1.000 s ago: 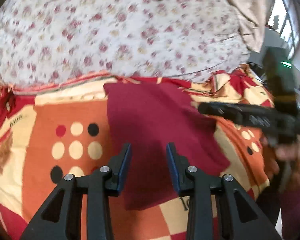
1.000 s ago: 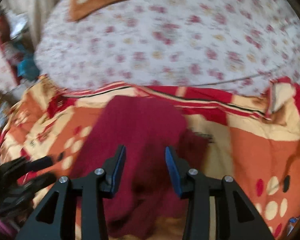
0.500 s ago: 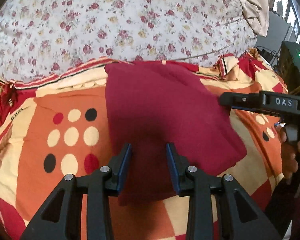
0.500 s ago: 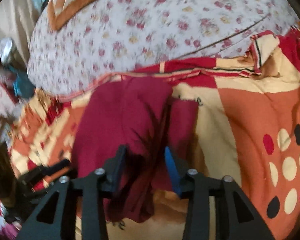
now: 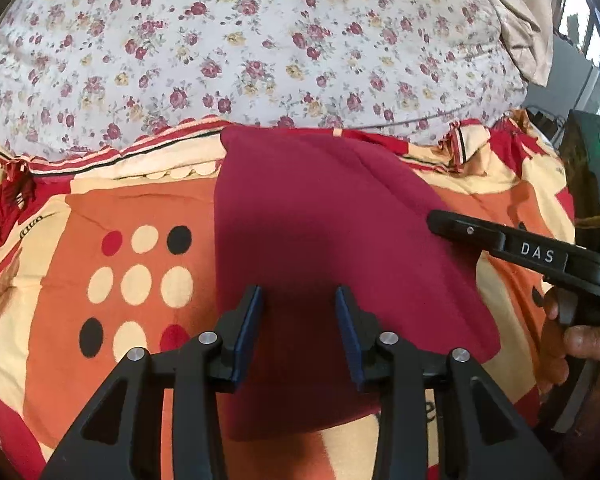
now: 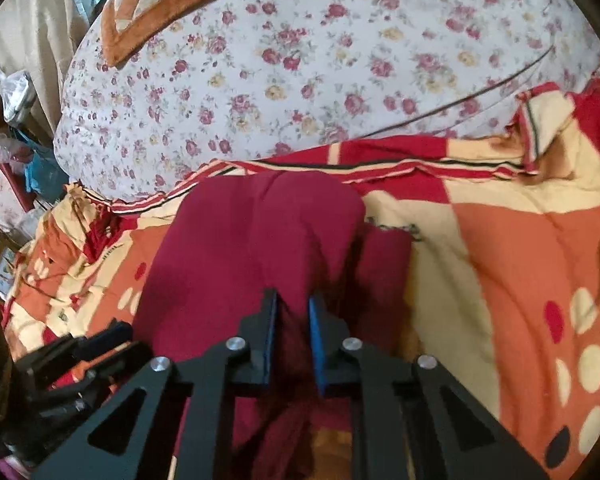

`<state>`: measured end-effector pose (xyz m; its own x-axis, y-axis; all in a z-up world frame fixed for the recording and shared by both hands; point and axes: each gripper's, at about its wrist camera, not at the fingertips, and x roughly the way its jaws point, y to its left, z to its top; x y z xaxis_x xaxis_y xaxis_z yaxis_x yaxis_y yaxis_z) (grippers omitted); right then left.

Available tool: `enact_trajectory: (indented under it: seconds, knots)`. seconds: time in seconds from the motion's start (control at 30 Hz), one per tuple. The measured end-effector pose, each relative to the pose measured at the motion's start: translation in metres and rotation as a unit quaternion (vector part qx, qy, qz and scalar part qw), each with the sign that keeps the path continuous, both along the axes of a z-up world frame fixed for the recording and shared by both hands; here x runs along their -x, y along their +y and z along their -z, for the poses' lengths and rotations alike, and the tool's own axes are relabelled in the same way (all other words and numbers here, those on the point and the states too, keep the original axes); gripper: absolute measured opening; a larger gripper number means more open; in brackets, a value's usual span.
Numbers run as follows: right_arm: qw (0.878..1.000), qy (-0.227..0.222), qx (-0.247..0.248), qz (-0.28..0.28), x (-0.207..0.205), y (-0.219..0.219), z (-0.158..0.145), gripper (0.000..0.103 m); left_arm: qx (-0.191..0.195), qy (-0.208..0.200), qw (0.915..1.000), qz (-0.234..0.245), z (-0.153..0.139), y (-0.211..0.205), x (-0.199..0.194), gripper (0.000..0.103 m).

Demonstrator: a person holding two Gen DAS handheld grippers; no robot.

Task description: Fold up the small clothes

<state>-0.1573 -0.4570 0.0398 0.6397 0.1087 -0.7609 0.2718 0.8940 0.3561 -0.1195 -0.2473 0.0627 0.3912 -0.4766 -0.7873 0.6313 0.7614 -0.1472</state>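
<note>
A maroon cloth (image 5: 320,232) lies spread on the patterned bedspread (image 5: 132,216). My left gripper (image 5: 301,320) hovers low over the cloth's near part. Its jaws are opening, with cloth lying under the gap and nothing pinched. In the right wrist view the same maroon cloth (image 6: 244,240) has a raised fold running to my right gripper (image 6: 293,332). Those jaws are closing and the blue pads (image 6: 271,332) press on that fold. The right gripper (image 5: 500,242) also shows at the cloth's right edge, with a hand (image 5: 580,340) behind it. The left gripper (image 6: 100,344) appears at lower left.
A floral quilt (image 5: 260,52) bulges behind the cloth, with an orange-brown cushion (image 6: 160,4) on top. A beige curtain (image 5: 520,28) and a black box with a green light (image 5: 592,160) stand at the right. Clutter (image 6: 16,120) lies off the bed's left side.
The right gripper's jaws have come together on a fold of the maroon cloth. Both grippers have sunk closer to the bed, and the cloth now lies flatter and wider.
</note>
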Motion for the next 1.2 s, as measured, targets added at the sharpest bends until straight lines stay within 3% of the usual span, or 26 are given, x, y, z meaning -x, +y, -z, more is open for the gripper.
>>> enact_trajectory:
  seconds: [0.1,0.2,0.37,0.57,0.77,0.8,0.93,1.2]
  knots:
    - [1.000,0.013,0.004,0.004,0.000,-0.001,0.011,0.013,-0.012,-0.013,0.9998,0.005,0.003,-0.003,0.004,0.017]
    - [1.000,0.014,0.009,0.004,0.002,0.001,0.001,0.015,-0.011,-0.007,0.9999,0.002,0.000,-0.002,0.003,0.017]
    - [0.999,-0.008,0.037,0.009,0.015,0.017,-0.031,0.045,-0.003,-0.002,0.9999,-0.012,-0.003,0.005,-0.001,0.017]
    - [0.996,-0.014,0.081,-0.042,0.014,0.050,-0.043,0.046,-0.016,-0.007,0.9996,-0.024,-0.003,0.005,0.001,0.017]
    - [0.983,0.042,0.174,-0.047,0.018,0.065,-0.011,0.046,-0.033,-0.026,0.9985,-0.036,-0.004,0.012,0.007,0.017]
    - [0.982,0.046,0.176,-0.046,0.019,0.065,-0.008,0.046,-0.035,-0.030,0.9982,-0.038,-0.004,0.013,0.008,0.017]
    - [0.993,0.042,0.105,-0.034,0.034,0.048,-0.009,0.047,-0.040,-0.038,0.9977,-0.041,-0.005,0.017,0.011,0.017]
    - [0.993,-0.005,0.111,-0.026,0.057,0.062,-0.046,0.047,-0.041,-0.050,0.9969,-0.044,-0.009,0.020,0.015,0.017]
